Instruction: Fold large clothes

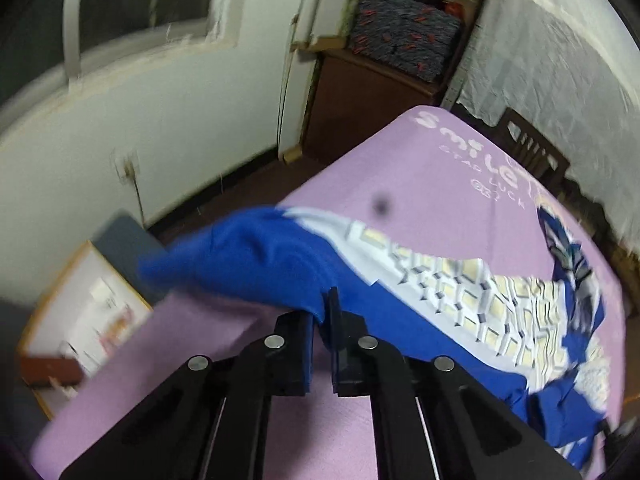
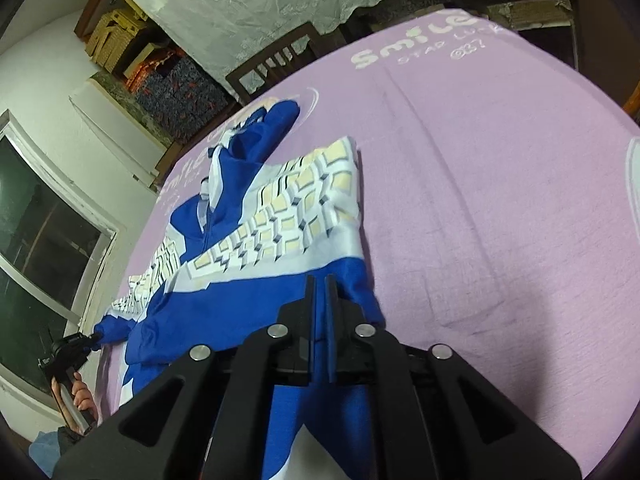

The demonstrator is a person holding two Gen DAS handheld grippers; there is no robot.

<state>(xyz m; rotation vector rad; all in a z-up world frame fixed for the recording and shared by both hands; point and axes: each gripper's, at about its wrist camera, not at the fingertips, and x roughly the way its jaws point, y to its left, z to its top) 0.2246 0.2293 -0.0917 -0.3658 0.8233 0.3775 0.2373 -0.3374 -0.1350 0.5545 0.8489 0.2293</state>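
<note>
The left wrist view is smeared by motion: the framed board (image 1: pixel 86 312) at 9 o'clock and the printed lettering (image 1: pixel 476 160) on the lilac bedsheet (image 1: pixel 360 168) cannot be read clearly. In the right wrist view the blue garment (image 2: pixel 240 312) runs under the right gripper (image 2: pixel 320 292), and the hand (image 2: pixel 80 396) at 8 o'clock is cut off by the edge.

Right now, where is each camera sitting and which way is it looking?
Left wrist: sits on the left gripper, looking down along its fingers at the blue jacket it is shut on, toward a white wall; only the gripper shows.
Right wrist: sits on the right gripper, shut on the jacket's blue hem, looking across the purple sheet; the person's hand shows, holding the left gripper at the left edge.
Shared: the jacket, the sheet and the wooden chair.
</note>
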